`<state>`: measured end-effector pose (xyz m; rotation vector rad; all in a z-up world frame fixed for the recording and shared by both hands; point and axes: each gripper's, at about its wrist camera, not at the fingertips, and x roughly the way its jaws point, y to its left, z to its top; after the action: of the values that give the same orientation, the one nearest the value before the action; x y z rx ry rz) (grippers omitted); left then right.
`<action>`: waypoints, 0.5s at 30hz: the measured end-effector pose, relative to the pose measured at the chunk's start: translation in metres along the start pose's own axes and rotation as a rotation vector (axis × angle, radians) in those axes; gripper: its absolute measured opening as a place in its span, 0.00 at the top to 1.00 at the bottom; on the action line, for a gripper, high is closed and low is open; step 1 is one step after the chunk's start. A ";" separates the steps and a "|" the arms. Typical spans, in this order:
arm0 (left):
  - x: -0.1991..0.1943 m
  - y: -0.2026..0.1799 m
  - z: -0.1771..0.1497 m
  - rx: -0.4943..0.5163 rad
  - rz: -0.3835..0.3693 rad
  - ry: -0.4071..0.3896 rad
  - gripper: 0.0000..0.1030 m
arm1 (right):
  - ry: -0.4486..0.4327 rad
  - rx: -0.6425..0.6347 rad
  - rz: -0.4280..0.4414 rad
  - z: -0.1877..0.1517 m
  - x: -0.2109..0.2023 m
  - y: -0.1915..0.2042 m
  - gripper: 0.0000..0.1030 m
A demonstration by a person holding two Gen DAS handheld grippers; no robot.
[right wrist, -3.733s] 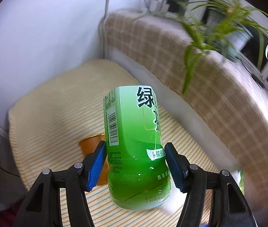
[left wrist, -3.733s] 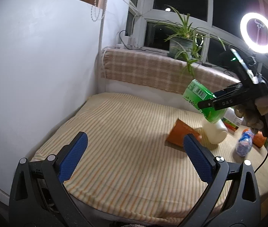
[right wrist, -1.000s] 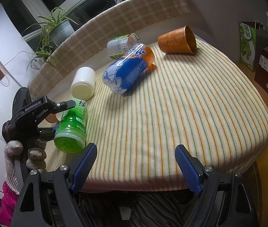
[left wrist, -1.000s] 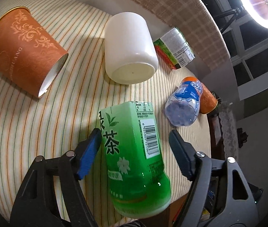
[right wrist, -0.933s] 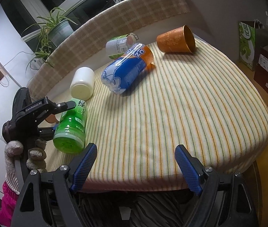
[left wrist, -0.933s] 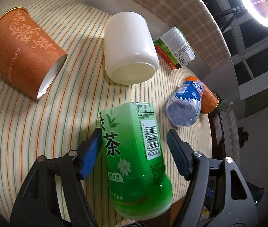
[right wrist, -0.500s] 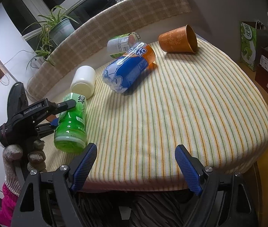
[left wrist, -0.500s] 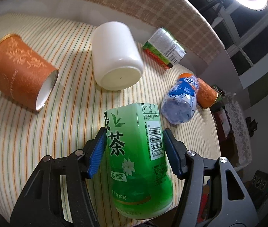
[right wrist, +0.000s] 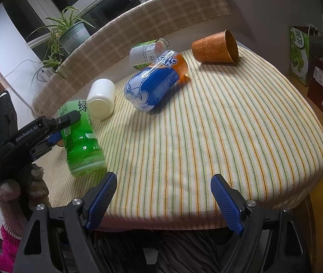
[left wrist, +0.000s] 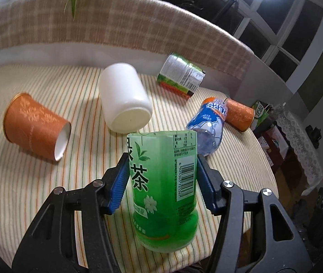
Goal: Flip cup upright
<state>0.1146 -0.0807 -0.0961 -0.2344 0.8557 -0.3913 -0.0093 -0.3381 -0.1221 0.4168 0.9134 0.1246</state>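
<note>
Progress: green translucent cut-off tea-bottle cup (left wrist: pixel 162 188) stands open end up, base on the striped tablecloth (right wrist: pixel 218 122) at the table's near-left corner as the right wrist view shows it. I judge this one flipped, release pending.
Left gripper (left wrist: pixel 161 182): blue pads clamped on both flanks of the green cup, mid-height.
Right gripper (right wrist: pixel 161 200): jaws spread wide, empty, hovering over the near edge.
Left to do: five containers lie on their sides.
White plastic cup (left wrist: pixel 125 100): mid-table, towards the back edge; closed base facing the left camera.
Orange patterned paper cup (left wrist: pixel 36 125): left side, base towards camera.
Blue-and-orange cut bottle cup (right wrist: pixel 155 84): centre.
Second orange patterned cup (right wrist: pixel 216 47): far right corner, mouth open, looks empty.
Green-and-white labelled bottle cup (left wrist: pixel 180 77): back edge.
Contents: none visible; green cup's interior not clear enough to call.
</note>
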 end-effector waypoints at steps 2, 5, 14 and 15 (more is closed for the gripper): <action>-0.002 -0.004 0.001 0.019 0.014 -0.015 0.44 | 0.002 0.003 -0.001 0.000 0.000 -0.001 0.16; -0.005 -0.009 0.001 0.043 0.024 -0.035 0.44 | 0.002 0.004 0.000 0.000 0.000 -0.002 0.16; -0.009 -0.019 0.001 0.091 0.046 -0.073 0.44 | 0.007 -0.002 0.000 -0.001 0.002 0.000 0.16; -0.009 -0.020 0.001 0.093 0.048 -0.074 0.44 | 0.008 -0.001 0.000 -0.001 0.002 0.000 0.16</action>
<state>0.1053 -0.0948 -0.0828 -0.1415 0.7673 -0.3742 -0.0090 -0.3371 -0.1244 0.4153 0.9214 0.1275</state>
